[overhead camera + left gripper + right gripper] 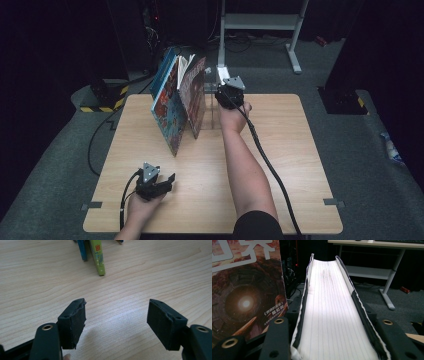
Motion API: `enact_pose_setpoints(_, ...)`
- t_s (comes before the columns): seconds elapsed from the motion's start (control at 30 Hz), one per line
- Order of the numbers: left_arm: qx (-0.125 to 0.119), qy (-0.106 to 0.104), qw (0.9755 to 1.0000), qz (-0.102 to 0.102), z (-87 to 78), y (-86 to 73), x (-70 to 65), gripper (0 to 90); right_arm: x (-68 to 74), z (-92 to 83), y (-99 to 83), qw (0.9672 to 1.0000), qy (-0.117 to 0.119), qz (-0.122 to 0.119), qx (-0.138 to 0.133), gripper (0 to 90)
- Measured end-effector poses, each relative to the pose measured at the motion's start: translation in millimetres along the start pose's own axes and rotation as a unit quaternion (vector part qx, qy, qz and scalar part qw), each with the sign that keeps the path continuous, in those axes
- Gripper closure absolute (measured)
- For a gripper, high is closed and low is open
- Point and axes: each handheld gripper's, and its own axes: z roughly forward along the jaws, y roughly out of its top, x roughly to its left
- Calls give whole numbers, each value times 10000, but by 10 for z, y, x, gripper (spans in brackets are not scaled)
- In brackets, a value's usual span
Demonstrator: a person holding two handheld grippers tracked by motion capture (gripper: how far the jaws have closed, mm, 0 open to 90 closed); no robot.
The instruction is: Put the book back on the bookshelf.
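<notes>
A light wooden table is taking up the middle of the high view, its pale grain running across the frame. Toward its upper left, a row of books is standing on edge directly on the top, leaning against one another. In the left gripper view, the lower edges of a blue book and a green one are resting on the boards at the upper middle. The table itself is standing on grey carpeted floor, visible down the right side.

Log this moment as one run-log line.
right gripper: closed on thick book | left gripper: open, empty, over table | leaning books: untouched
</notes>
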Motion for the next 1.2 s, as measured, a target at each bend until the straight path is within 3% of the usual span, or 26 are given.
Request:
enact_pose_setpoints(0.33,9,-3,10000,-5,2,0,-1,314,-21,9,0,10000,21,27,22,466)
enact_pose_setpoints(1.2,35,-16,10000,40,4,4,2,314,-56,7,20,9997,222,67,26,209)
